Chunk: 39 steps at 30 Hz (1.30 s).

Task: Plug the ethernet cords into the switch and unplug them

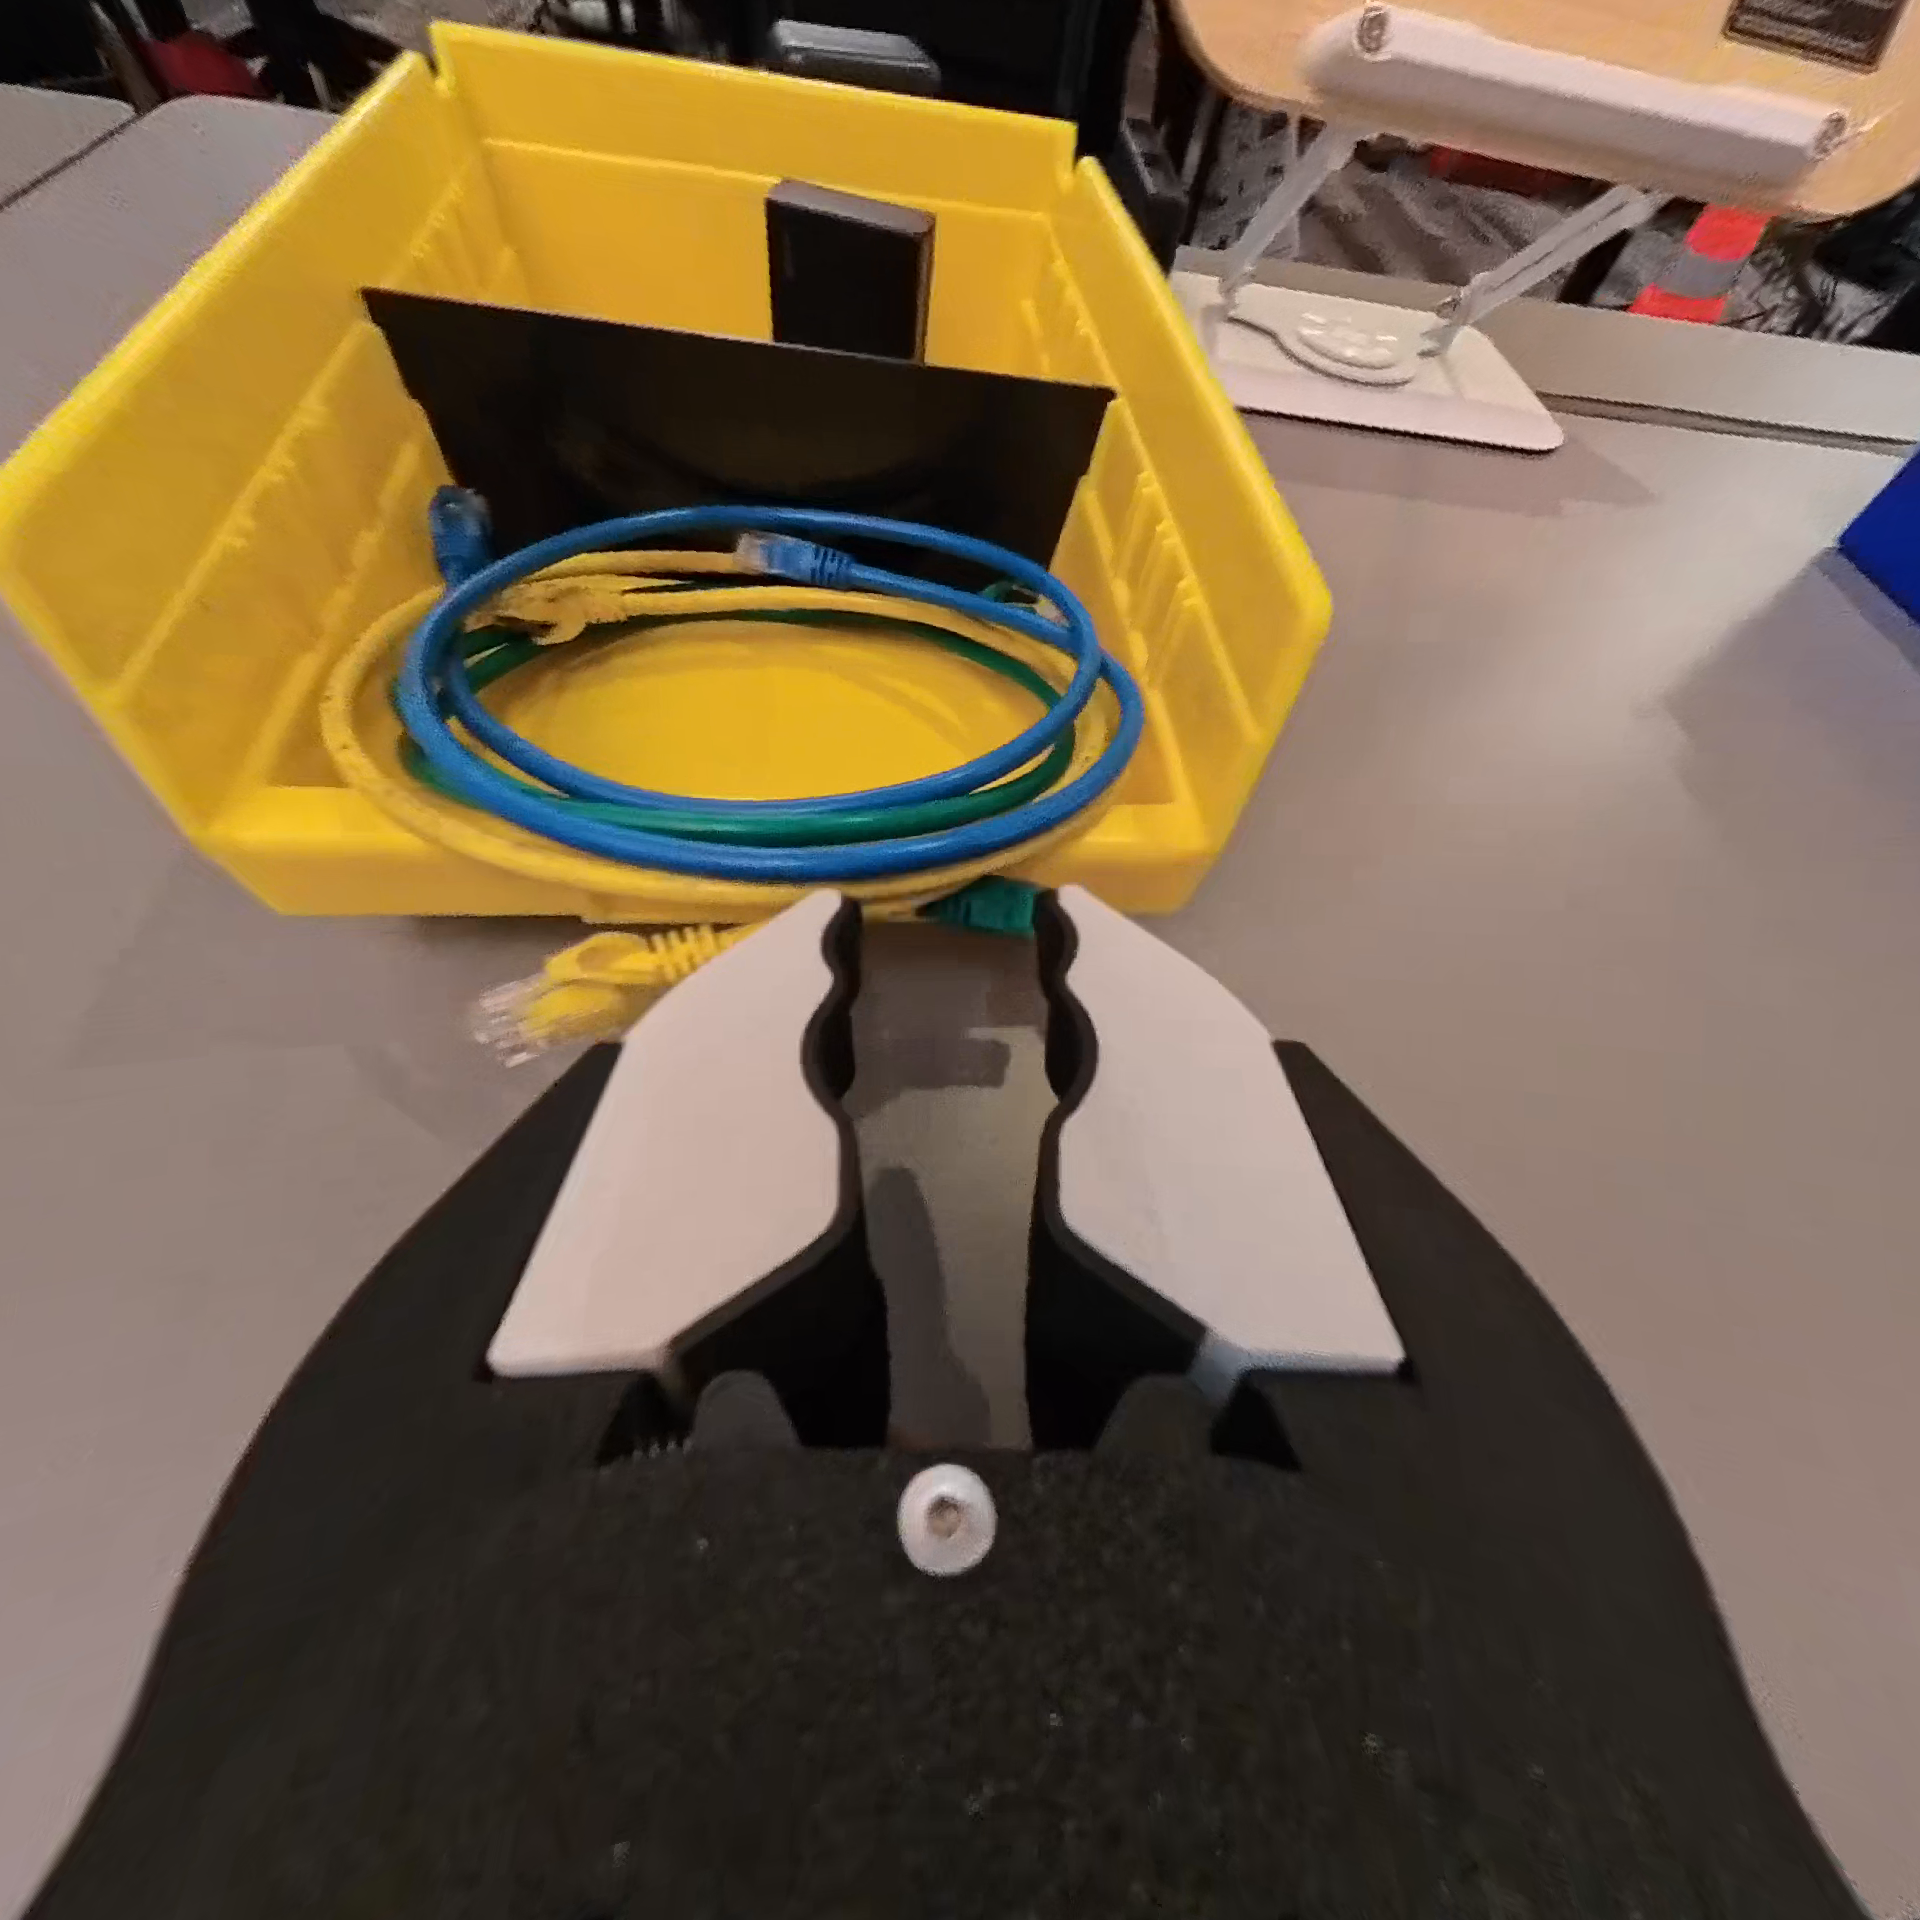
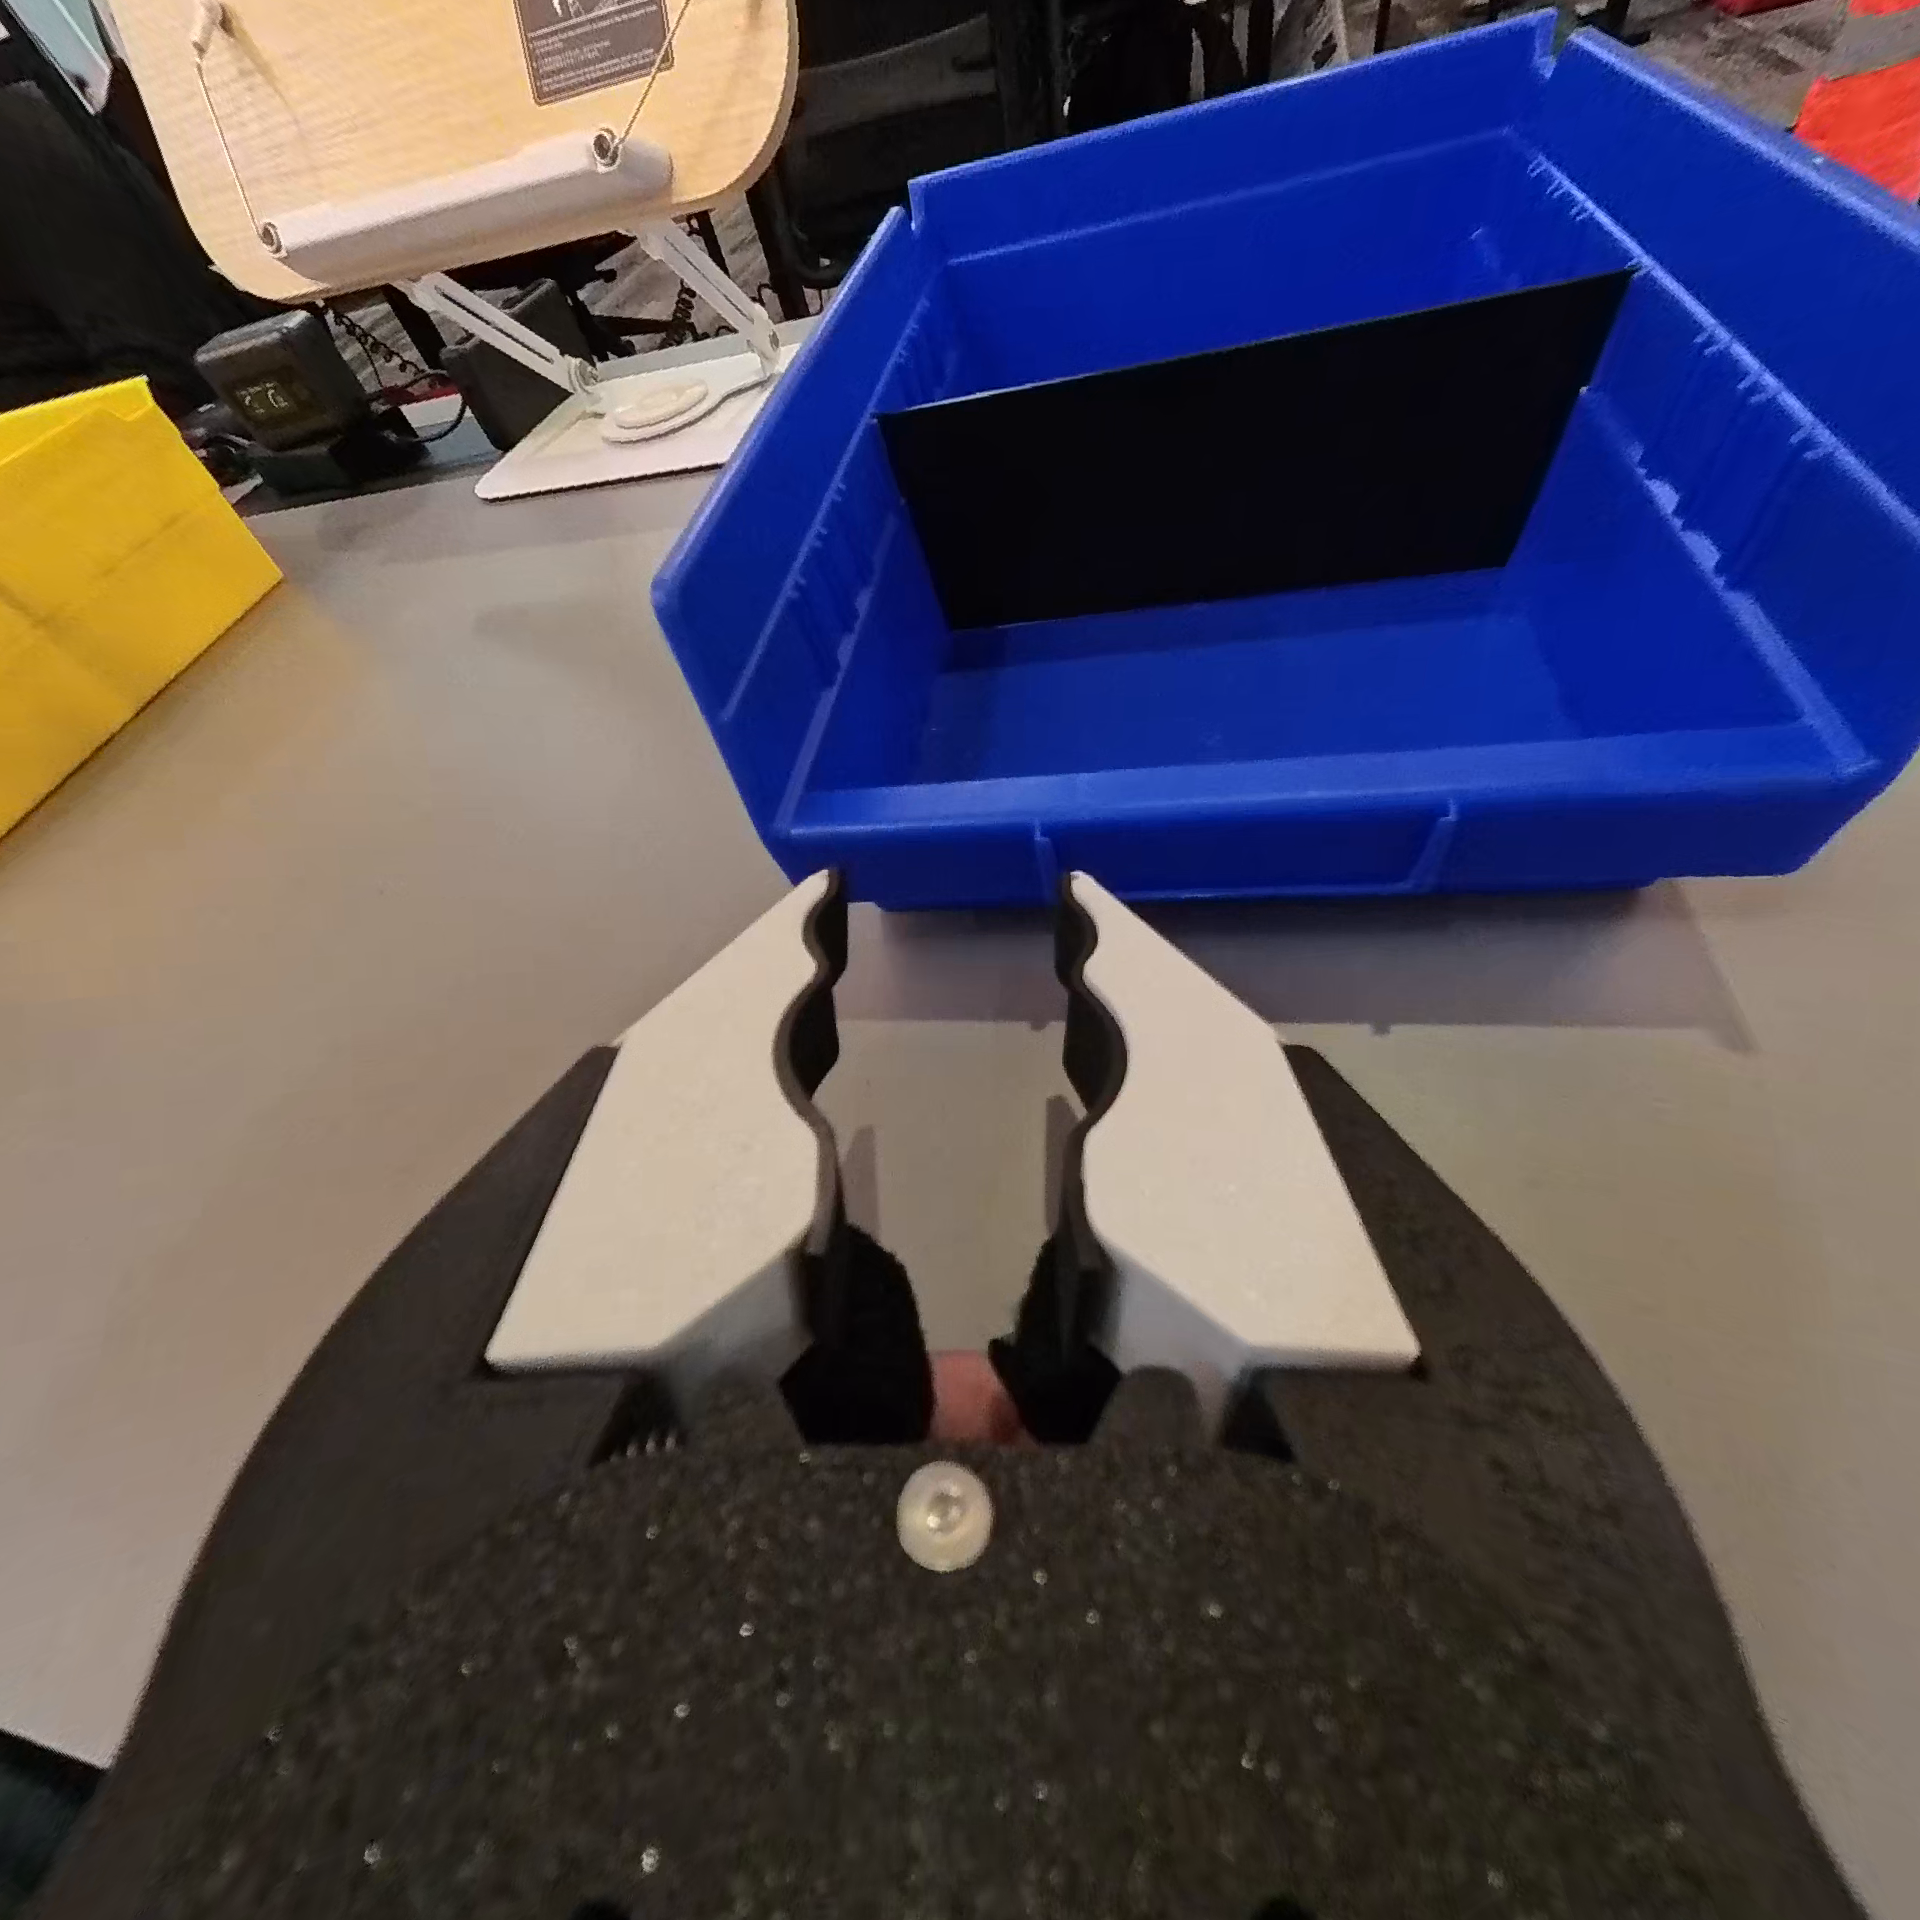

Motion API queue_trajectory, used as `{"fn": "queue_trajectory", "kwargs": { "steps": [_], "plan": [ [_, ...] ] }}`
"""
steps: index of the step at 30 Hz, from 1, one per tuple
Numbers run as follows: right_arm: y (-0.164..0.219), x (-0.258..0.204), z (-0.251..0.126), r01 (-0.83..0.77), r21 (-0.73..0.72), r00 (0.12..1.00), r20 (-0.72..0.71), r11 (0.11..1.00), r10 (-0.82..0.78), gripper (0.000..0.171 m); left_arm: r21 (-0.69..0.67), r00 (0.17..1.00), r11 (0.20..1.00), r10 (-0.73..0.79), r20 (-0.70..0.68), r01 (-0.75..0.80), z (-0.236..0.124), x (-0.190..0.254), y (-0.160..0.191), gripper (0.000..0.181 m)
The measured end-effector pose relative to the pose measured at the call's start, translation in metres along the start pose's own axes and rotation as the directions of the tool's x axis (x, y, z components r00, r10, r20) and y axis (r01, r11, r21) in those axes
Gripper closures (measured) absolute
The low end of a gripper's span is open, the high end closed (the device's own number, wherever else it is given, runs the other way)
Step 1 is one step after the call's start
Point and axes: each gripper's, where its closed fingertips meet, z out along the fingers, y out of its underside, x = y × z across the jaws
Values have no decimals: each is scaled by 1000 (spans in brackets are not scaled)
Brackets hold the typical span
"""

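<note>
Left fingers [image 1: 945,914] spread before cord-filled yellow bin [image 1: 260,499], right fingers [image 2: 951,904] spread before blue bin [image 2: 1247,821]

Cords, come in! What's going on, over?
Both grippers, left and right, open, empty. Cords coiled in yellow bin, switch behind divider. Nothing plugged yet.

A smooth grey counter [image 1: 1558,831] carries a yellow plastic bin [image 1: 260,582] at the upper left of the left wrist view. A yellow cable plug [image 1: 582,977], blurred, seems to lie on the counter before it. A blue plastic bin [image 2: 1143,831] sits at upper right of the right wrist view. A white flat stand base [image 1: 1382,384] rests farther back.
</note>
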Motion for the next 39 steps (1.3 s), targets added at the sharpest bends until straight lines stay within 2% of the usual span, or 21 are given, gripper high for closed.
{"fn": "queue_trajectory", "kwargs": {
  "steps": [3,11,15,18,22,25,32,35,39],
  "plan": [
    [0,0,-1,-4,-2,1000,1,1000,4,132,37,994,994,-105,-23,105,-2,-4,-7,146],
    [2,0,-1,-20,-12,1000,10,1000,20,132,92,983,979,-181,-33,184,8,-8,-21,144],
    [3,-1,-1,-26,-18,1000,17,1000,26,132,112,934,929,-343,-101,353,15,-12,-28,145],
    [4,-2,-1,-32,-21,999,24,999,32,132,106,878,876,-452,-159,470,19,-18,-26,170],
    [5,-4,-2,-37,-24,999,33,999,37,132,129,805,805,-539,-248,579,14,-22,-32,181],
    [6,-6,-2,-31,-28,999,36,999,32,132,103,783,795,-551,-288,598,15,-17,-32,181],
    [8,-11,-3,-16,-36,999,46,999,18,132,56,714,754,-592,-374,655,19,-8,-38,159],
    [9,-12,-3,-14,-40,999,50,999,16,132,57,721,759,-589,-364,648,18,-8,-37,157],
    [9,-13,-4,-12,-41,998,53,999,14,132,71,777,796,-560,-288,601,17,-11,-32,156]
  ]
}}
